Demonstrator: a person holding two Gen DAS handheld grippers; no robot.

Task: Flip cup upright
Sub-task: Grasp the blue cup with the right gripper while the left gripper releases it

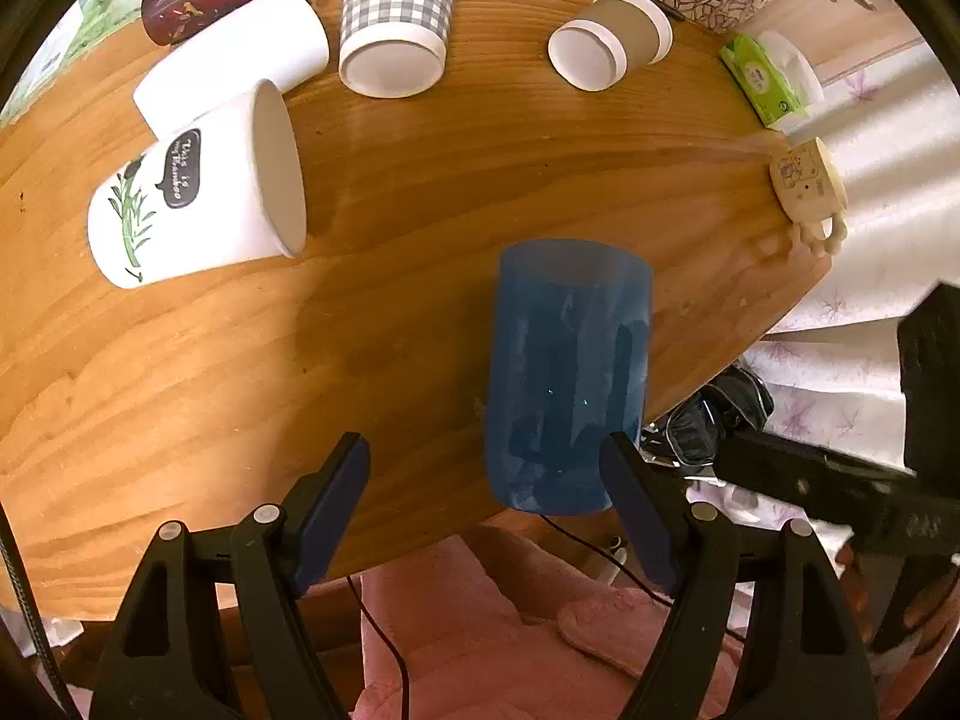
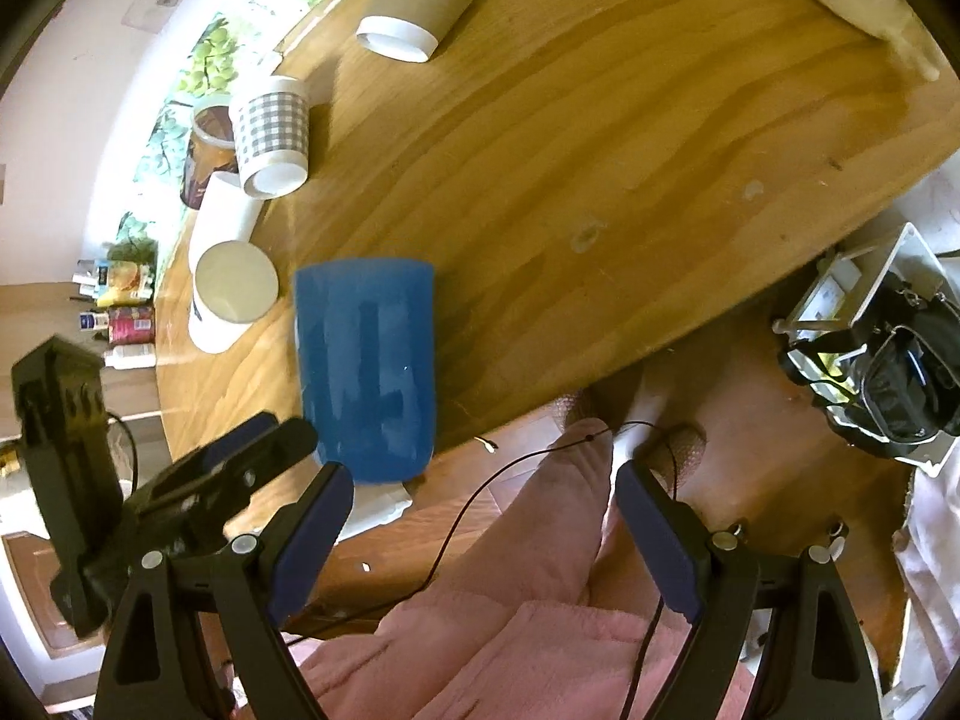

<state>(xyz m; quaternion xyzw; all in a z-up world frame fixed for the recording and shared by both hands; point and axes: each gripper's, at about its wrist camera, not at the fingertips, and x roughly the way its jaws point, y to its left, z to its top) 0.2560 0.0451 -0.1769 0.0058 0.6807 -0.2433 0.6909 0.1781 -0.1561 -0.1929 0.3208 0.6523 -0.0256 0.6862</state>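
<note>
A translucent blue cup point(image 1: 567, 375) stands at the near edge of the round wooden table point(image 1: 420, 192); whether its open end is up or down cannot be told. It also shows in the right wrist view point(image 2: 366, 369). My left gripper point(image 1: 483, 504) is open and empty; its right finger point(image 1: 636, 510) is close beside the cup's base. My right gripper point(image 2: 477, 531) is open and empty, hanging off the table edge to the right of the cup.
A white printed cup point(image 1: 192, 198) and a plain white cup point(image 1: 234, 57) lie on their sides at the left. A checked cup point(image 1: 393, 18) and a brown-sleeved cup point(image 1: 612, 39) also lie tipped. A green tissue pack point(image 1: 768, 81) and a cream mug point(image 1: 807, 183) sit at the right edge.
</note>
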